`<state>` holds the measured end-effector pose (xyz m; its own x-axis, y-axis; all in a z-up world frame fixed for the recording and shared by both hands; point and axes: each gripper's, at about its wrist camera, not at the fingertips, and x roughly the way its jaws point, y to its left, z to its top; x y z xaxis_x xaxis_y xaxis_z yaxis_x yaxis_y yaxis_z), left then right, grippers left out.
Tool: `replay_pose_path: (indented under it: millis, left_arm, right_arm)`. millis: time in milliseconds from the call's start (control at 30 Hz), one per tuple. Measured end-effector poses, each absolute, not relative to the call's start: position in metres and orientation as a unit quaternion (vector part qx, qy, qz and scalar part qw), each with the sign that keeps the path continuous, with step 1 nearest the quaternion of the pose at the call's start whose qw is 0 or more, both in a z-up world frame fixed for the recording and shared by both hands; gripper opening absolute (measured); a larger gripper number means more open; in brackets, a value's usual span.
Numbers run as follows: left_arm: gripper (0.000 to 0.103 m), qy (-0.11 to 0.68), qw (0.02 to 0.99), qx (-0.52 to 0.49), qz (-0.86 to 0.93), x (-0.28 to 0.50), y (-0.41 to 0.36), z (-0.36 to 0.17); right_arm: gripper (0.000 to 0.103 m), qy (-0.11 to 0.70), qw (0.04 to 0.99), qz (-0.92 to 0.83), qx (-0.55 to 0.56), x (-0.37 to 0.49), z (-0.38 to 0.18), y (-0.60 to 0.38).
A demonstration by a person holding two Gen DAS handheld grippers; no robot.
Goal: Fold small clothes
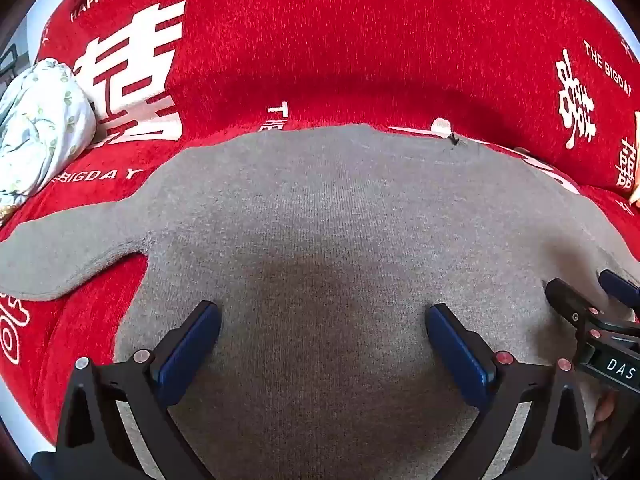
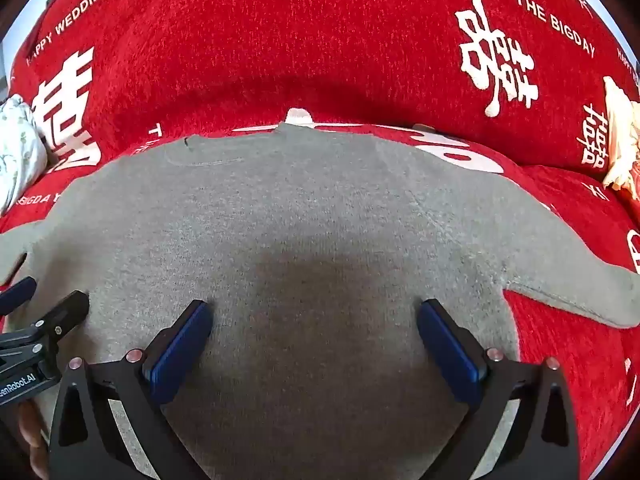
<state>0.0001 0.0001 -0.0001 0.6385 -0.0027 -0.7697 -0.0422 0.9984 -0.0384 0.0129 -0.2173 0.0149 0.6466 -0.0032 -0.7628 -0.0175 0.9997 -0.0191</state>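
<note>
A: Largest element?

B: A red sofa cover (image 1: 360, 40) printed with white characters and the words "HAPPY WEDDING" and "THE BIGDAY". It spans both views and carries everything else; its seat meets the backrest along a shadowed crease.

A: And the garment?

B: A grey knit sweater (image 1: 340, 220) lies spread flat on the seat, collar toward the backrest, hem toward the seat's front edge. One sleeve (image 1: 68, 256) runs out toward the seat's left end; the other sleeve (image 2: 568, 280) runs toward the right end. A pale tag (image 2: 298, 117) shows at the collar.

A: Other items on the seat?

B: A crumpled pale floral cloth (image 1: 36, 128) sits at the left end against the backrest. A cream-coloured bundle (image 2: 620, 140) sits at the right end; its nature cannot be told.

A: The tools?

B: The left gripper (image 1: 322, 324) hangs over the lower body of the sweater, jaws spread wide with only grey knit between its blue pads (image 1: 192, 344). The right gripper (image 2: 314, 320) is beside it over the same area, jaws likewise apart and holding nothing. Whether the tips touch the fabric cannot be told.

A: Do they see each other?

B: Yes. Each appears at the edge of the other's view, near the sweater's lower part.
</note>
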Motion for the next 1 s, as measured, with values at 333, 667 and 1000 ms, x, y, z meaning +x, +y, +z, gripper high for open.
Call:
replay_pose_path:
  millis: [333,667,1000]
  left_arm:
    - [0.103,0.427,0.904,-0.023,0.012,0.0006,0.0027,0.0028]
    - [0.103,0.423,0.906,-0.020,0.017,0.0008,-0.0020,0.0038]
    - [0.103,0.422,0.906,-0.016,0.021,-0.0001,-0.0024,0.0021]
  right_arm:
    - [0.102,0.424,0.905,-0.012,-0.024,0.0111,0.0153,-0.2200]
    - [0.103,0.421,0.907,-0.016,-0.023,0.0084,0.0146,-0.2153]
    - [0.103,0.421,0.907,-0.012,-0.019,0.0095,0.0130,-0.2153]
